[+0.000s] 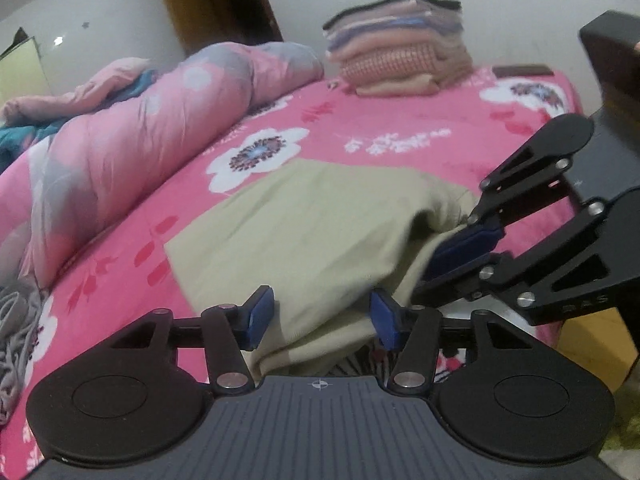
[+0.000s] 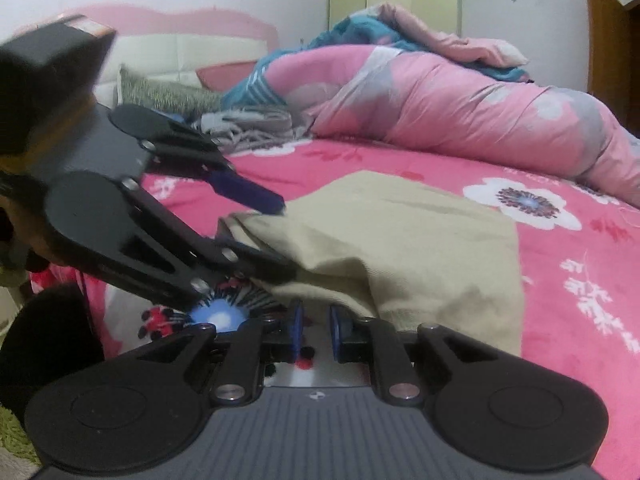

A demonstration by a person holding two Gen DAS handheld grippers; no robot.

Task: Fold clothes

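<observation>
Now L tool (image 1: 322, 318) spread over beige garment (image 1: 320, 216), R tool (image 2: 316, 334) slightly parted, nothing pinched.

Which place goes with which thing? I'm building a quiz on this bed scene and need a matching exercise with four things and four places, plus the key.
Things:
1. beige garment
2. stack of folded clothes
3. pink quilt
4. grey patterned pillow

Places:
A. by the white headboard
B. bunched in a long roll along the bed's far side
C. spread on the flowered sheet right ahead of both grippers
D. at the bed's far corner

Pairs: 1-C, 2-D, 3-B, 4-A
</observation>
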